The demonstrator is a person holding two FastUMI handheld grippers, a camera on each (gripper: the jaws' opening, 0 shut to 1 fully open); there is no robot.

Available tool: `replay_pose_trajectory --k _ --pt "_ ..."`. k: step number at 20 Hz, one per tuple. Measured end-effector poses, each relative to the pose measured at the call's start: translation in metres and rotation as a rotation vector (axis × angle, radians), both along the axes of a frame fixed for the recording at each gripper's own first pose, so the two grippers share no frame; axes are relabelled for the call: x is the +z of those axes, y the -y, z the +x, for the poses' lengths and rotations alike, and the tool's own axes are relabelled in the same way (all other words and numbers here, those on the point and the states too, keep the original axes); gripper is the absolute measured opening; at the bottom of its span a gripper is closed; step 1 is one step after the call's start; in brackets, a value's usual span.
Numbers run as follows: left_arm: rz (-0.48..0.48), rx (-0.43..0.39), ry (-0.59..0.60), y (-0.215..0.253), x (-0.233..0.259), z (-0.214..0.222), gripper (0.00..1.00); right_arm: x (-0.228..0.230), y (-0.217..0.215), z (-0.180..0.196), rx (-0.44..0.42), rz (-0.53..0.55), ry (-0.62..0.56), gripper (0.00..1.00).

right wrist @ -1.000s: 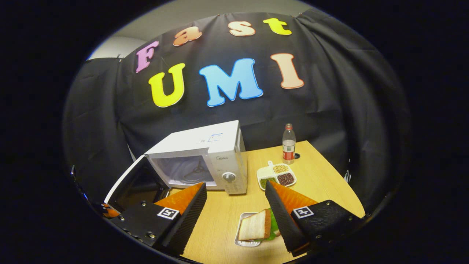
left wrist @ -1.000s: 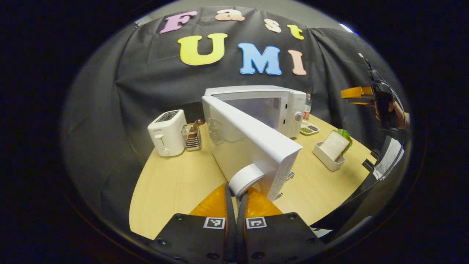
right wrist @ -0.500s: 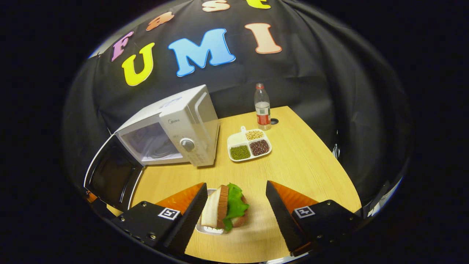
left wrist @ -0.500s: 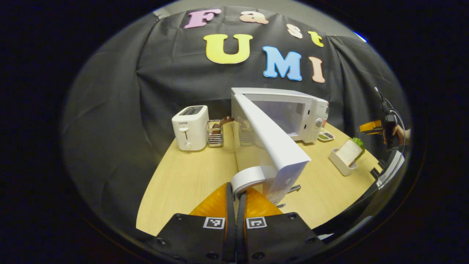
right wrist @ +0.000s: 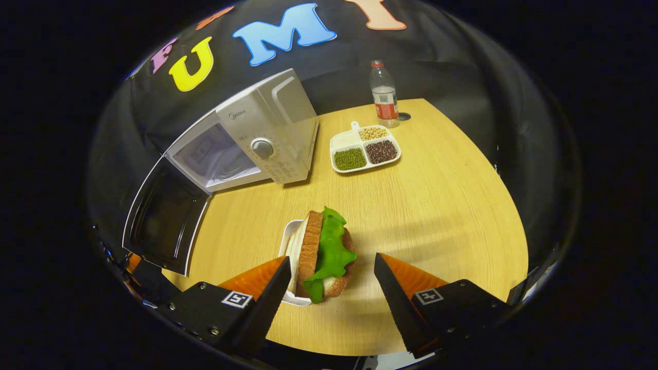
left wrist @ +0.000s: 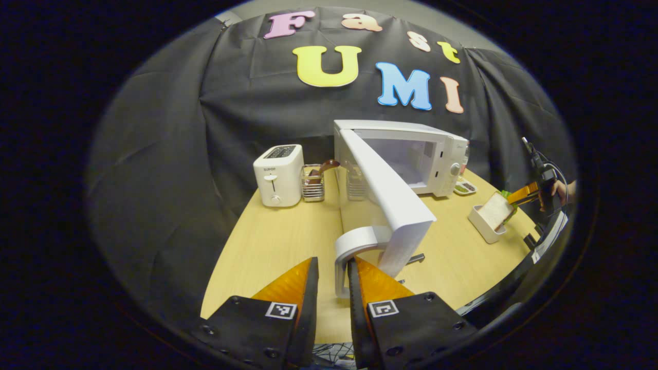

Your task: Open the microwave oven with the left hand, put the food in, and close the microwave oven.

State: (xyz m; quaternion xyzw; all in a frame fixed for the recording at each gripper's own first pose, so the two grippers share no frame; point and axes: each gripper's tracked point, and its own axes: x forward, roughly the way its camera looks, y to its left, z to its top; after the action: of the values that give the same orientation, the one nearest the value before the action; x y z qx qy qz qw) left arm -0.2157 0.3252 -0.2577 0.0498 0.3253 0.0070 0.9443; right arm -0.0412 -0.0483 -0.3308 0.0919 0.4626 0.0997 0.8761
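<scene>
sandwich [right wrist: 321, 254] sits between the right gripper [right wrist: 329, 270] fingers, spread apart, not touching.

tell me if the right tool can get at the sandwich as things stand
Probably yes: the right tool hangs open right above the sandwich, which stands on edge in its white tray, with one finger to either side and nothing between.

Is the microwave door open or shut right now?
Open. The door swings out wide from the microwave, leaving its white cavity exposed, with no food inside yet.
</scene>
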Motion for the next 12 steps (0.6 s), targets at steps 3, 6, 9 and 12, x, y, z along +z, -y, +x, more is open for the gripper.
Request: replay_pose_trajectory --k 3,6,9,12 --pt "0.023 0.1 0.084 0.0 0.044 -0.012 0.4 -0.009 -0.008 0.0 0.006 0.031 -0.027 0.99" --pt "0.042 0.175 0.254 0.026 0.118 -0.003 0.44 -0.014 -0.012 0.0 0.014 0.057 -0.04 0.98" --pt "0.029 0.211 0.422 0.076 0.188 0.02 0.55 -0.014 -0.013 -0.001 -0.005 0.09 -0.053 0.91" --pt "0.006 0.164 0.556 0.14 0.245 0.046 0.54 -0.017 -0.019 -0.004 -0.016 0.145 -0.09 0.67"
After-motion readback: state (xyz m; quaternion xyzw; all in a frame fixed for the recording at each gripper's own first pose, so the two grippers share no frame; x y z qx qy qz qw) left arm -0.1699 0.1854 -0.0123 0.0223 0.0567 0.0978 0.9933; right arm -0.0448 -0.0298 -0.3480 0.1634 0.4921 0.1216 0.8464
